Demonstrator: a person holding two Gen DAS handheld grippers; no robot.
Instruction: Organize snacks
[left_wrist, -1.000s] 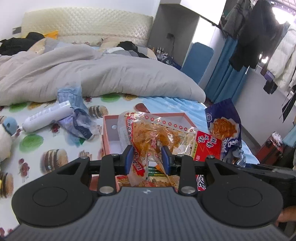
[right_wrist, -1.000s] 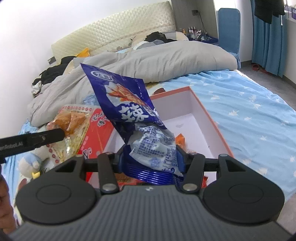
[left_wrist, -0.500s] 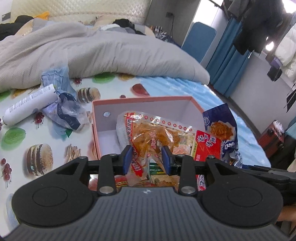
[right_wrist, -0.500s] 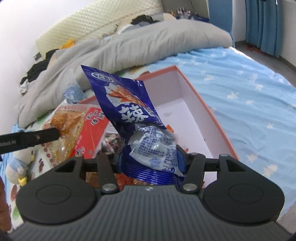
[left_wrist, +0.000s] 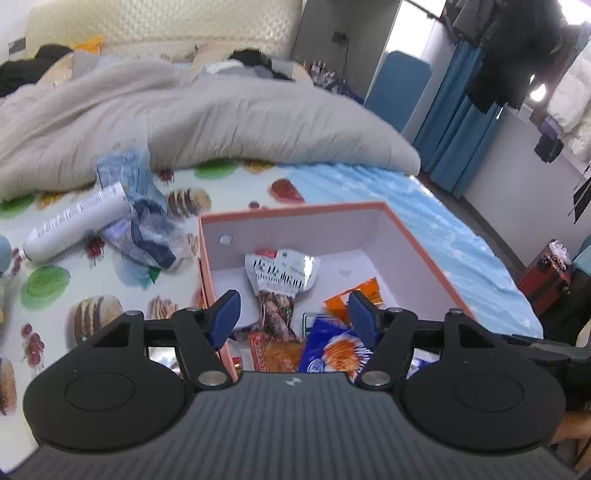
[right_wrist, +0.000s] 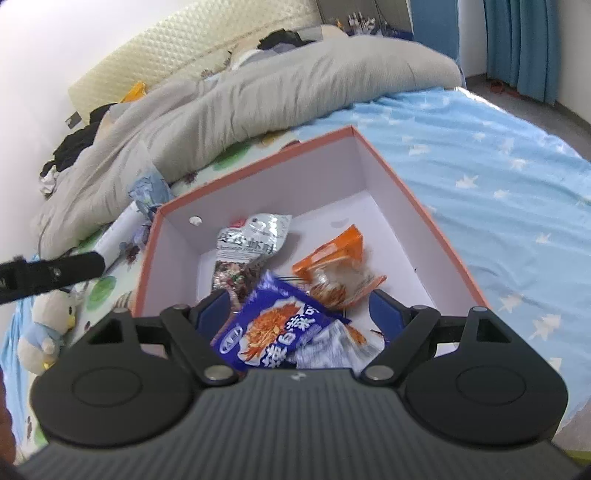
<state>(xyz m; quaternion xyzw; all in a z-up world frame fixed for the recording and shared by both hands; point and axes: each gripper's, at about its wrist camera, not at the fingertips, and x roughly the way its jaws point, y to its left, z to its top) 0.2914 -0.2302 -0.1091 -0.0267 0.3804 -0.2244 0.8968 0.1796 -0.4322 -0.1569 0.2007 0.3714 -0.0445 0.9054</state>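
Bed, orange box, snack packets inside

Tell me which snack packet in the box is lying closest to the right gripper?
The blue packet. It lies right between the open right gripper fingers at the box's near end; the orange packet and silver packet sit farther in.

Left tool and right tool, both spread wide, empty.
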